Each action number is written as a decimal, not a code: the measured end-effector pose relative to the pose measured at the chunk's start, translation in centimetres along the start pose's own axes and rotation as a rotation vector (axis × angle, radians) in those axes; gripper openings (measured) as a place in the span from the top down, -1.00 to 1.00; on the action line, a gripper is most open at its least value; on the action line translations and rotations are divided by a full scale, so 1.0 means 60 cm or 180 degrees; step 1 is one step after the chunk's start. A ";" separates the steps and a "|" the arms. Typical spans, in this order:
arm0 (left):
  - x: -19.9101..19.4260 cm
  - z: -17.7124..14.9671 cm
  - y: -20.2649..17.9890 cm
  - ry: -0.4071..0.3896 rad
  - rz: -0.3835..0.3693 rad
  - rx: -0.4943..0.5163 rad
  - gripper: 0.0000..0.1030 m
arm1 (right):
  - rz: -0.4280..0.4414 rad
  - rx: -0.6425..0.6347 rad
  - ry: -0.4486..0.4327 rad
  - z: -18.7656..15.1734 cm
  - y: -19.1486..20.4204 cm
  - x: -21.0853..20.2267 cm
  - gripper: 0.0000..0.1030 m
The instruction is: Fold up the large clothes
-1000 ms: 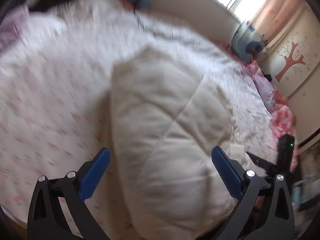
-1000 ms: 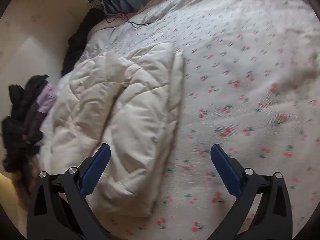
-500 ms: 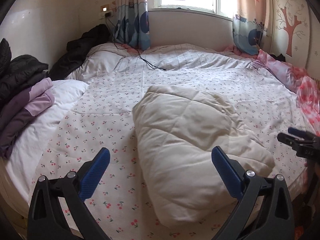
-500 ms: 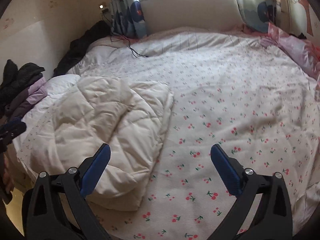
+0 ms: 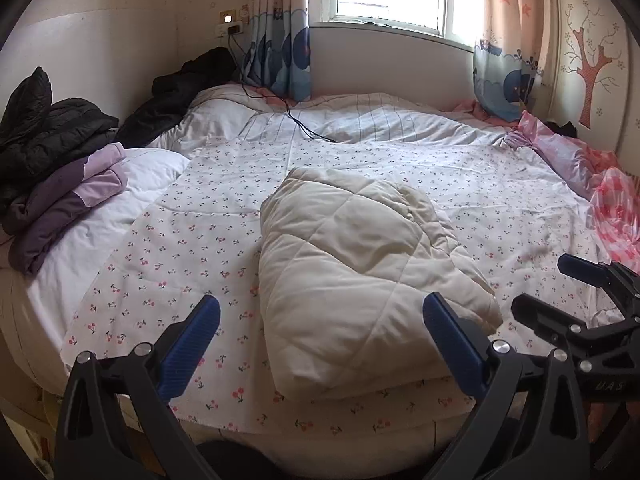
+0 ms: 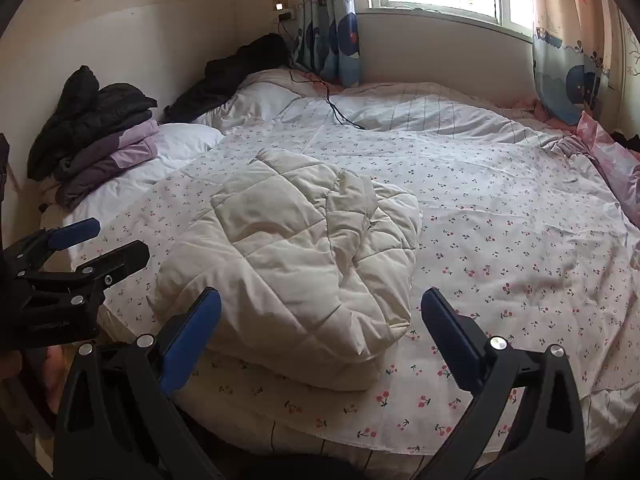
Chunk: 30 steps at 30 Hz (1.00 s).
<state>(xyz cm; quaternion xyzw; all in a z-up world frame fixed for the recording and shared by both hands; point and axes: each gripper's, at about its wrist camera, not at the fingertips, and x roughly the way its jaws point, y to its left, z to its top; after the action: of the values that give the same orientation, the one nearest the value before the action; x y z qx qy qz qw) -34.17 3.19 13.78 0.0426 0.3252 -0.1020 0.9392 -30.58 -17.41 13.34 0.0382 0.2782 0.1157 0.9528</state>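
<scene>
black gripper frames point(image 5: 320, 344), blue ribbed pads point(image 5: 188, 348), silver screws.

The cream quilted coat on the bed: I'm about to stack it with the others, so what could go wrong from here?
1. The cream quilted coat is puffy and its upper flap sits humped, so it may spring open when lifted.
2. It lies near the bed edge; a nudge might slide it off.
3. Both grippers, left and right, are open and empty, and a two-point lift could let the folds sag apart.

"UAS" letters, partly cut off, on right claw point(image 5: 576, 284) body
</scene>
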 end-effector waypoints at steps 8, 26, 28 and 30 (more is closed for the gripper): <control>-0.033 -0.010 -0.028 -0.0085 0.0084 0.0206 -0.88 | 0.0047 0.0024 0.0044 -0.018 0.014 -0.020 -0.88; -0.024 -0.031 0.013 0.0421 -0.0219 -0.0235 -0.88 | -0.0073 0.0177 0.0309 -0.042 -0.002 -0.031 -0.88; -0.026 -0.032 0.013 0.0443 -0.0247 -0.0257 -0.88 | -0.0069 0.0198 0.0349 -0.045 -0.004 -0.032 -0.88; -0.027 -0.033 0.013 0.0474 -0.0289 -0.0269 -0.88 | -0.0105 0.0181 0.0379 -0.048 -0.002 -0.032 -0.88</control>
<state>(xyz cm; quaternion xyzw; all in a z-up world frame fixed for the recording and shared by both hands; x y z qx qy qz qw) -36.44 4.48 13.27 -0.0044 0.3998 -0.1272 0.9077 -33.69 -17.96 11.93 0.0537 0.3381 0.0942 0.9348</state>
